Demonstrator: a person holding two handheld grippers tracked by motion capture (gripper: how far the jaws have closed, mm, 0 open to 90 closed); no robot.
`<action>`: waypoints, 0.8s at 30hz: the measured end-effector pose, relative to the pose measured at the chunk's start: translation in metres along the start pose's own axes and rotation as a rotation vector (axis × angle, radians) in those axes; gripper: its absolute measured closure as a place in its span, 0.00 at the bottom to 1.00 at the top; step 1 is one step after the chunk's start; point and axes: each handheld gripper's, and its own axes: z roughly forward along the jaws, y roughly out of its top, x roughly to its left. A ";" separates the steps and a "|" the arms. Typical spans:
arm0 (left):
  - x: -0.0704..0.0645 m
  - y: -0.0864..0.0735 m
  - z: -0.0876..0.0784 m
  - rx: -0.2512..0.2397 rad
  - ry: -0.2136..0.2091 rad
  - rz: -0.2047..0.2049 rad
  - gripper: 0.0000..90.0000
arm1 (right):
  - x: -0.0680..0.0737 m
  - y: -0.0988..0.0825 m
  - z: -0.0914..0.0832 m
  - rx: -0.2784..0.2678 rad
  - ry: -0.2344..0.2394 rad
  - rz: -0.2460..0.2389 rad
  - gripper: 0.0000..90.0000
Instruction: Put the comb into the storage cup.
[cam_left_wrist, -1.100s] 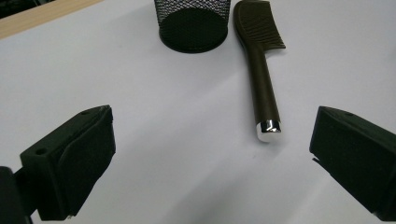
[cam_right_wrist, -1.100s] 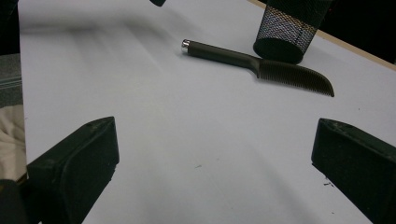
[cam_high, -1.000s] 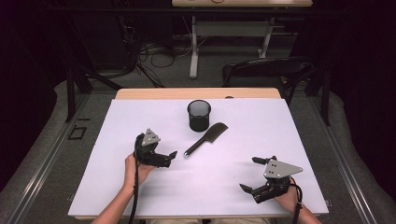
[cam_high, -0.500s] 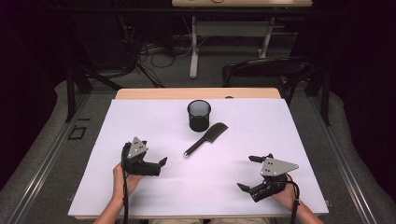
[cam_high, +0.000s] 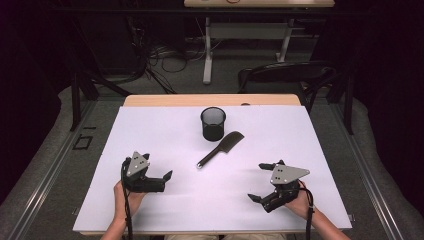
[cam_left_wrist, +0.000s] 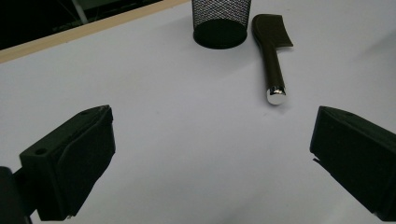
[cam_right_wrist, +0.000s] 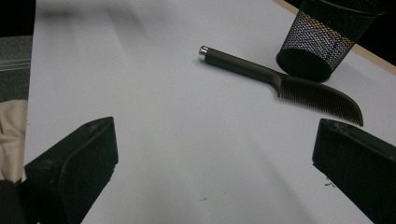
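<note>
A black comb (cam_high: 220, 148) with a silver-capped handle lies flat on the white sheet, its toothed end close to an upright black mesh cup (cam_high: 213, 123). My left gripper (cam_high: 157, 165) hovers open at the near left, well short of the comb's handle. My right gripper (cam_high: 258, 182) is open at the near right. In the left gripper view, the comb (cam_left_wrist: 271, 49) and cup (cam_left_wrist: 220, 21) lie ahead of the wide-apart jaws of the left gripper (cam_left_wrist: 212, 126). The right gripper (cam_right_wrist: 215, 135) also looks at the comb (cam_right_wrist: 280, 84) and cup (cam_right_wrist: 322, 42). Neither holds anything.
The white sheet (cam_high: 165, 135) covers most of a wooden table whose far edge (cam_high: 165, 100) shows beyond it. Behind the table are a dark chair (cam_high: 285, 75), cables and desk legs on the floor.
My left gripper has drawn back toward the near-left, away from the comb. The right gripper has shifted slightly left. Comb and cup have not moved.
</note>
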 end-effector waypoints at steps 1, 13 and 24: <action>0.001 0.000 -0.001 0.002 0.001 0.005 0.00 | 0.000 0.001 0.001 -0.001 0.000 -0.003 0.00; 0.003 -0.007 -0.011 -0.009 0.012 -0.008 0.00 | -0.014 0.013 0.019 0.039 0.064 -0.079 0.00; 0.005 -0.006 -0.013 -0.021 0.010 -0.009 0.00 | -0.029 0.037 0.038 0.070 0.126 -0.173 0.00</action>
